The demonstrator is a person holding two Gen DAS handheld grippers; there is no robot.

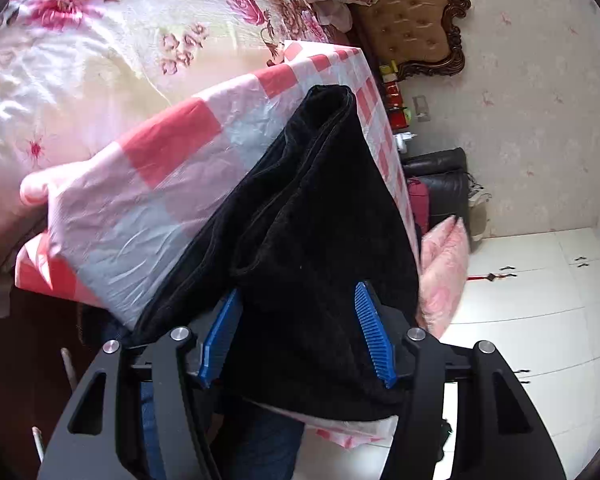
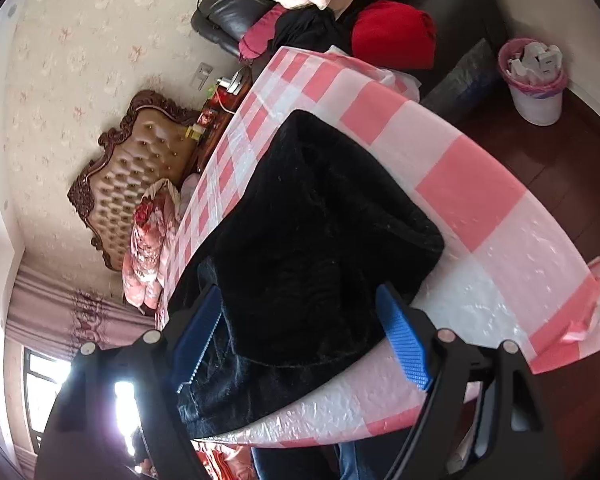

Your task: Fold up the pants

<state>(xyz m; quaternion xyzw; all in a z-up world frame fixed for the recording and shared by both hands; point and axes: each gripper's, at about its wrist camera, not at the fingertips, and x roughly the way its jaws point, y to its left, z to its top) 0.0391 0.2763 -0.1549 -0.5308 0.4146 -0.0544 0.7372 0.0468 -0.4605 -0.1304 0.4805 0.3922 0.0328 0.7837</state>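
Folding looks well advanced: the black fleecy pants (image 1: 320,216) lie as a thick, layered bundle on the pink-and-white checked plastic tablecloth (image 1: 172,152), close to its near edge, and neither tool has any of the cloth pinched.

On the left, the left gripper (image 1: 298,336) points forward at the near end of the bundle. Its blue ribbed fingers (image 1: 370,332) stand spread wide, one on either side of the dark cloth, with the fabric filling the gap between them but not squeezed. Whether the pads touch the cloth cannot be told.

On the right, the right gripper (image 2: 300,344) is likewise aimed along the bundle from the near side and tilted, so the table runs slantwise across its view. Its blue fingers (image 2: 408,352) are also parted, straddling the near edge of the pants (image 2: 320,216), where a lower layer sticks out beneath the upper one.

By the look of it, the step in hand is either a release or a fresh approach. The next move would probably call for closing on the near edge through all layers at once, or for pressing the stack flat, keeping the layers from sliding on the slick cloth.
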